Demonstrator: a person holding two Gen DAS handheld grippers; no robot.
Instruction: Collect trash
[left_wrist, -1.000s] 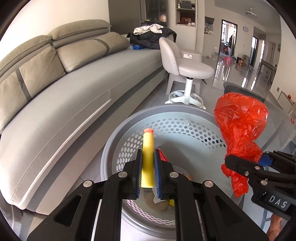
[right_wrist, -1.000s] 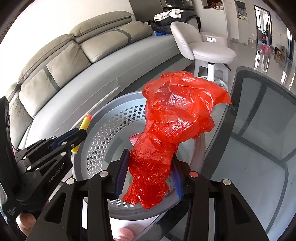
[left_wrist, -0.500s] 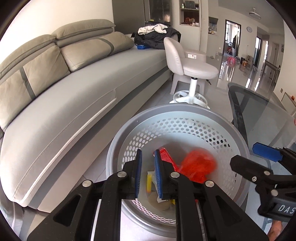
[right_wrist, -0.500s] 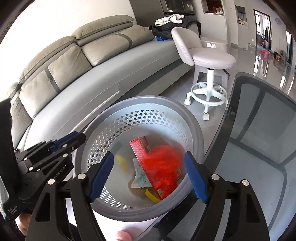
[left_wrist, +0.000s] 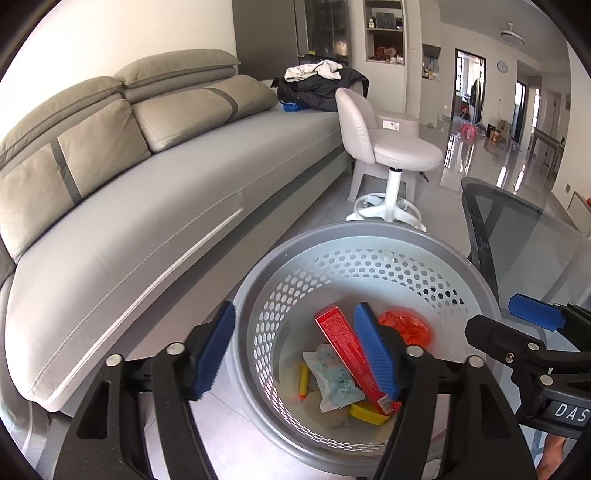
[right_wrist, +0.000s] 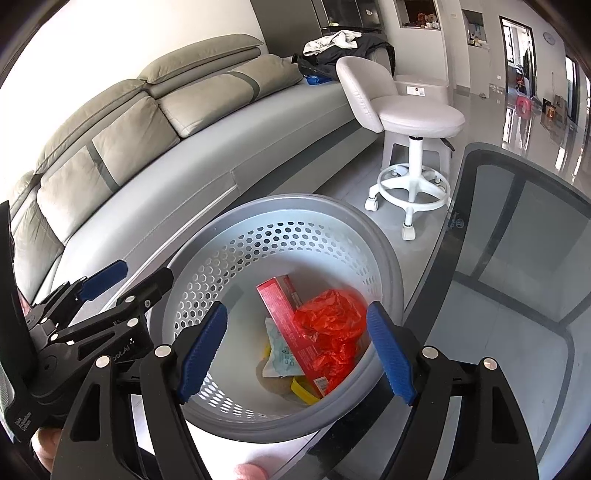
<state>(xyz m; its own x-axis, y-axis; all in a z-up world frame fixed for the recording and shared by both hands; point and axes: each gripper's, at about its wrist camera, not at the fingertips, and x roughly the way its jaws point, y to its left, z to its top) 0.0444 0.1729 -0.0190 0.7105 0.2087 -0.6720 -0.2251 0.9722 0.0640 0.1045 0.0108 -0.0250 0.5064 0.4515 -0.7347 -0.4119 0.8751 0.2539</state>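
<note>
The left gripper (left_wrist: 295, 350) hangs over the round grey perforated plastic basket (left_wrist: 369, 266) with its blue-padded jaws spread wide and nothing between them, having just been opening; the right gripper (right_wrist: 295, 350) hangs over the same basket, jaws equally wide and empty, having also just opened. Below the left gripper, on the basket floor, lies the slim yellow foam dart with an orange tip (left_wrist: 303, 382), partly under a pale printed wrapper (left_wrist: 336, 380); across the wrapper leans a long red cardboard box (left_wrist: 343, 343), and beside it sits the crumpled red plastic bag (right_wrist: 332, 332), touching the box; a yellow lid-like piece (left_wrist: 367, 413) shows at the bottom edge of the pile. The basket stands on a pale tiled floor, just beside a dark glass tabletop (right_wrist: 517, 258); beyond it stand a white swivel stool (left_wrist: 391, 158) and a long grey leather sofa (left_wrist: 147, 192) with clothes heaped at its far end.
</note>
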